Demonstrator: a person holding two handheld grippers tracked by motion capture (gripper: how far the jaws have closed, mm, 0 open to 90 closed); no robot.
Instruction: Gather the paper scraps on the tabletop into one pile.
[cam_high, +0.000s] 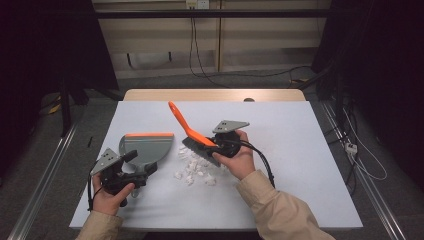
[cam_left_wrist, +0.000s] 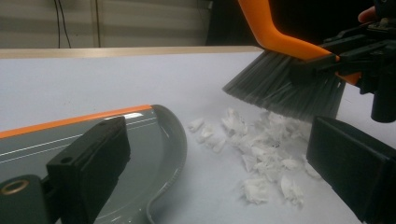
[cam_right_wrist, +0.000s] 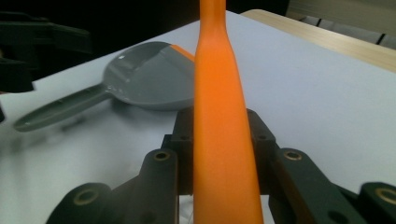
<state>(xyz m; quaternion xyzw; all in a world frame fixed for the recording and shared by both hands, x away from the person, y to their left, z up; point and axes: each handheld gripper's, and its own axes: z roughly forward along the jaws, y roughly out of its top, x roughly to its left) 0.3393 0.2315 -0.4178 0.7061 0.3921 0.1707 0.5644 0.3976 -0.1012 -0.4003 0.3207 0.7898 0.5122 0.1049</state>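
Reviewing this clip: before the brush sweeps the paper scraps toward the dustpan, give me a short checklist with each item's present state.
1. Right gripper clamped on the brush handle: ok, jaws closed on the orange handle in the right gripper view.
2. Bristles behind the paper scraps, on the side away from the dustpan: ok.
3. Dustpan flat on the table: ok.
4. Left gripper holding the dustpan handle: not ok, jaws stand apart, nothing held.
5. Dustpan's orange lip facing the scraps: not ok, its curved side faces them.
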